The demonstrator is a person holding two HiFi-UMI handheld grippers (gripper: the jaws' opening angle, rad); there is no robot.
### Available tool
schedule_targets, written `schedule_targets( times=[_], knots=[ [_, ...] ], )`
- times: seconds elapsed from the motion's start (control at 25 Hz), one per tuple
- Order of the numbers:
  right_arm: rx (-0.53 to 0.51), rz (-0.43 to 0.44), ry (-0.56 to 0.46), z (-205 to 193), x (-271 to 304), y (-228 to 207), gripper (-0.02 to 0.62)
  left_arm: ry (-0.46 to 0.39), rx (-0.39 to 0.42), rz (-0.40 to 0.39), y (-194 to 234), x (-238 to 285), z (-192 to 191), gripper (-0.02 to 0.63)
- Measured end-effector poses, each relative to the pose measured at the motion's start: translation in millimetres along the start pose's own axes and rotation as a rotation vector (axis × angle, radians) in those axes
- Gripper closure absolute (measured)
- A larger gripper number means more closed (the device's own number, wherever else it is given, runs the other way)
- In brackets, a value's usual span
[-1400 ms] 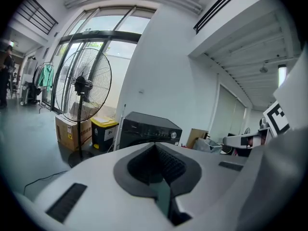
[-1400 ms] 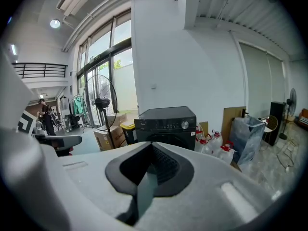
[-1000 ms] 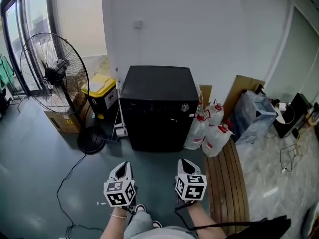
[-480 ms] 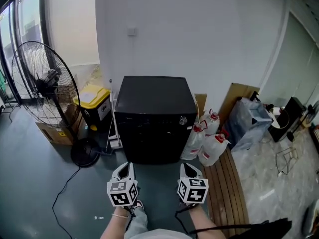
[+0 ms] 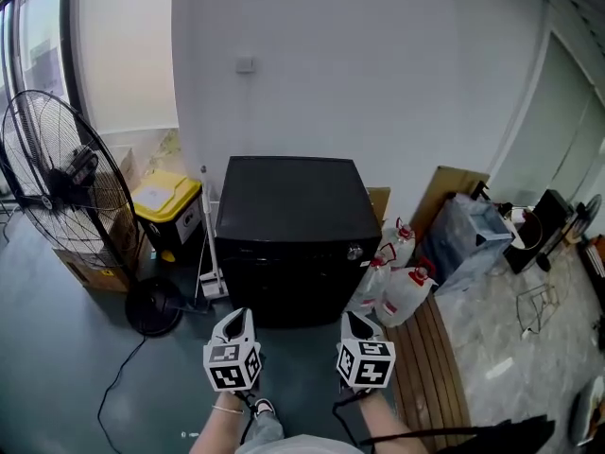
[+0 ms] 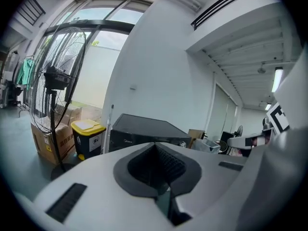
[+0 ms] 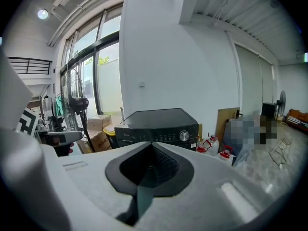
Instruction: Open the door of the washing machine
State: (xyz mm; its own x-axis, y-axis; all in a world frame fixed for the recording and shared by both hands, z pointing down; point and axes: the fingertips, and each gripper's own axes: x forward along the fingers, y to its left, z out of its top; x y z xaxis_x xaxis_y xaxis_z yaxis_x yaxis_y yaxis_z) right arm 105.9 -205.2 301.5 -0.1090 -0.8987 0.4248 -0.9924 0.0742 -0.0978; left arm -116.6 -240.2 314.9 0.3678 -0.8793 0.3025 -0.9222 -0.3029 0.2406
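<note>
Where the glazing runs along the far left, a pedestal fan (image 5: 57, 185) stands on the grey floor, its round base just in front of a cardboard box (image 5: 87, 265). Next along, a black bin with a yellow lid (image 5: 163, 200) sits against the wall. A thin white pole (image 5: 206, 239) leans upright between the bin and the machine.

Left gripper (image 5: 237, 317): held low in front of the person, pointing toward the machine and well short of it. In the left gripper view its pads are pressed together, clenched on nothing (image 6: 155, 150).

Washing machine (image 5: 298, 218): a black box, centre of the scene, back to the white wall. The top lies flat and closed. A silver knob (image 5: 354, 253) sits at the right end of the control strip. The front below it is too dark to pick out the door's edge, but nothing on it stands ajar. It lies straight ahead of both grippers.

Right gripper (image 5: 353, 319): level with the left one, apart from it, aimed at the machine's right half. In the right gripper view its jaws meet along one seam, clenched and empty (image 7: 151, 149).

Right of the machine, clear jugs with red caps (image 5: 402, 287) crowd against its side. A slatted wooden platform (image 5: 440, 367) runs forward from them. A bulging plastic bag (image 5: 473, 230) rests beyond, near a leaning board (image 5: 452, 189).
</note>
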Motion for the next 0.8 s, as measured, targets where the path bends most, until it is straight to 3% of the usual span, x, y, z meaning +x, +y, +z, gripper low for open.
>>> schedule_targets(
  times=[0.4, 0.8],
  knots=[
    [0.027, 0.005, 0.02, 25.9, 71.2, 24.5, 0.589, 0.031, -0.036, -0.008, 56.4, 61.4, 15.8, 0.609],
    [0.057, -0.046, 0.064, 14.6, 101.4, -14.3, 0.589, 0.11, -0.025, -0.009, 59.0, 106.0, -4.4, 0.609]
  ],
)
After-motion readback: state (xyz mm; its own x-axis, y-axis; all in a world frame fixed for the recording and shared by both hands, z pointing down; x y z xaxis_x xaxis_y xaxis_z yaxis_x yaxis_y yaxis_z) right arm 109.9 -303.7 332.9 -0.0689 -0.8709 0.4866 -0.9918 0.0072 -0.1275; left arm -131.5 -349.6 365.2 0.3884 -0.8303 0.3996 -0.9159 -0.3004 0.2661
